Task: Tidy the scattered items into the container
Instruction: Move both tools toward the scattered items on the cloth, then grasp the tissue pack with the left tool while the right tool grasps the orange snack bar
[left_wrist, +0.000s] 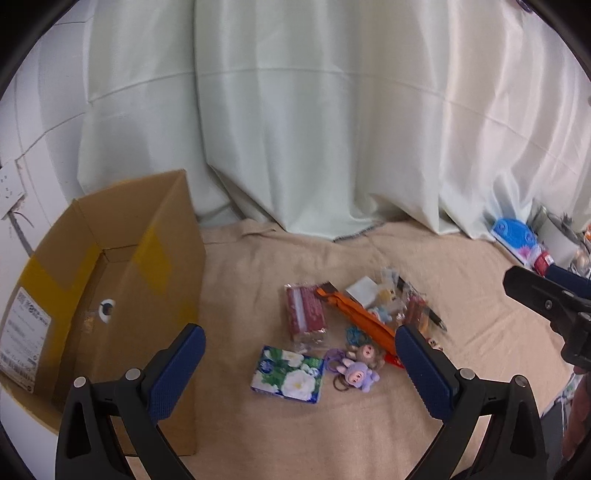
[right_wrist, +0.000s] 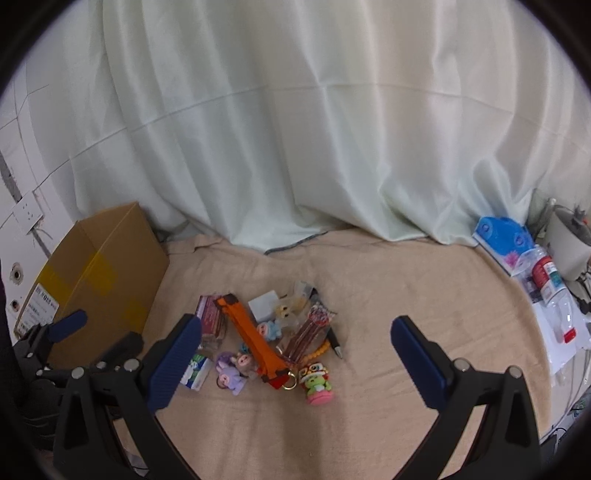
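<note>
Hovering wide open and empty, both grippers (left_wrist: 300, 363) (right_wrist: 296, 354) frame the scattered items (right_wrist: 269, 332) beyond their fingertips.

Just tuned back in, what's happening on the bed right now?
A person holds two grippers, both open and empty, above a beige blanket. The left gripper hovers near the open brown cardboard box; the right gripper faces the pile. Nothing is picked up: the floral tissue pack, purple plush keychain, orange strap, black pen and green-and-pink figurine all lie on the blanket, outside the box.
</note>
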